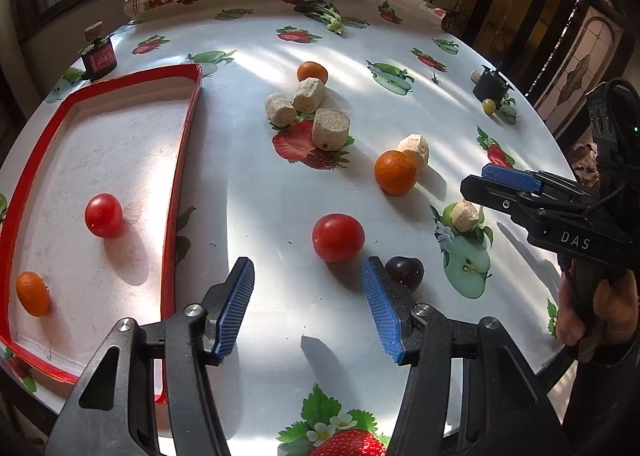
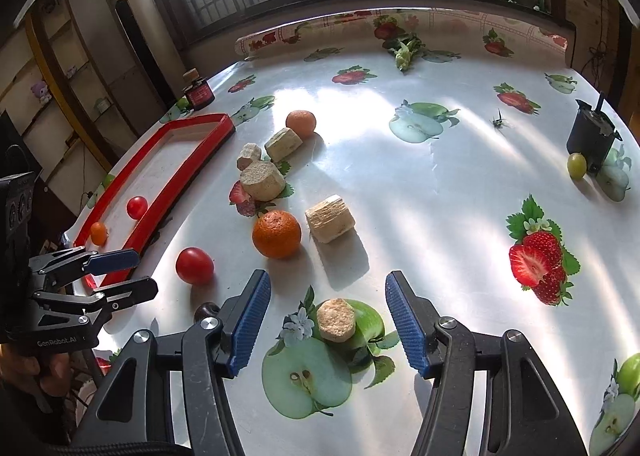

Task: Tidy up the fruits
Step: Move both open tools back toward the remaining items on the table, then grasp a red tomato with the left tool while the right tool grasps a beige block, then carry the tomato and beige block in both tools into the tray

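A red-rimmed tray (image 1: 188,144) on the left holds a cherry tomato (image 1: 103,215) and a small orange kumquat (image 1: 33,293). On the table lie a red tomato (image 1: 338,237), a dark plum (image 1: 405,273), an orange (image 1: 395,172), a second orange (image 1: 312,72) farther back and a green grape (image 1: 488,106). My left gripper (image 1: 308,308) is open and empty, just short of the tomato and plum. My right gripper (image 2: 328,320) is open and empty, with a beige chunk (image 2: 336,319) between its fingers' lines. The tomato (image 2: 195,265) and orange (image 2: 276,234) also show in the right wrist view.
Several beige cork-like chunks (image 1: 330,129) lie among the fruit. A dark jar with a red label (image 1: 99,56) stands behind the tray. A black pot (image 2: 591,136) stands at the far right with the grape (image 2: 576,165) beside it. A leafy green (image 2: 404,52) lies at the back.
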`<control>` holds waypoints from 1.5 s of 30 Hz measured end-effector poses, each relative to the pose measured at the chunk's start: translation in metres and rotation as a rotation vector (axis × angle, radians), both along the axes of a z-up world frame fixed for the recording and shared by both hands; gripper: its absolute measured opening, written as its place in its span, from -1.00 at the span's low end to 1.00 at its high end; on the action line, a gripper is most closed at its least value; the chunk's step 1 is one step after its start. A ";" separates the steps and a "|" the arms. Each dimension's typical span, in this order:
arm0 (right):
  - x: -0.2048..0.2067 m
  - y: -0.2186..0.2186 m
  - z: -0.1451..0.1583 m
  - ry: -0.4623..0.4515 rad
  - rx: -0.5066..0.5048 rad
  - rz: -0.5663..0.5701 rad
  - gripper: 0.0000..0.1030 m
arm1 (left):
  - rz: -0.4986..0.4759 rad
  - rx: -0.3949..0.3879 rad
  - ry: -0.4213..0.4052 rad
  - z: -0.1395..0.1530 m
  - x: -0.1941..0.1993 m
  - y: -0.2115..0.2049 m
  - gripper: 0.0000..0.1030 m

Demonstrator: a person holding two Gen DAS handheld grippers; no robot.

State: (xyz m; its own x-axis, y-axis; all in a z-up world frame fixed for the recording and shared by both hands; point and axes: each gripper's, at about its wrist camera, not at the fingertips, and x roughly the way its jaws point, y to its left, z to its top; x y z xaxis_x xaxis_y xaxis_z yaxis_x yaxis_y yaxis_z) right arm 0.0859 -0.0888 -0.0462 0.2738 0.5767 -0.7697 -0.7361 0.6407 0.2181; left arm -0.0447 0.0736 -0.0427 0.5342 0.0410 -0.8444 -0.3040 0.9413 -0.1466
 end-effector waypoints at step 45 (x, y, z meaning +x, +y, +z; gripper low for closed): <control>0.005 0.061 0.022 -0.051 0.050 0.072 -0.33 | 0.005 0.012 -0.103 0.016 0.001 0.021 -0.40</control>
State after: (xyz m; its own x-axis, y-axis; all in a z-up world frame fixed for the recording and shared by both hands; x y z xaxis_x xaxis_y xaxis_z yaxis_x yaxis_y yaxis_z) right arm 0.0913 -0.0273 -0.0243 0.2684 0.6337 -0.7256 -0.7906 0.5752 0.2099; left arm -0.0439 0.0949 -0.0270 0.6176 0.0532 -0.7847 -0.2923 0.9418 -0.1663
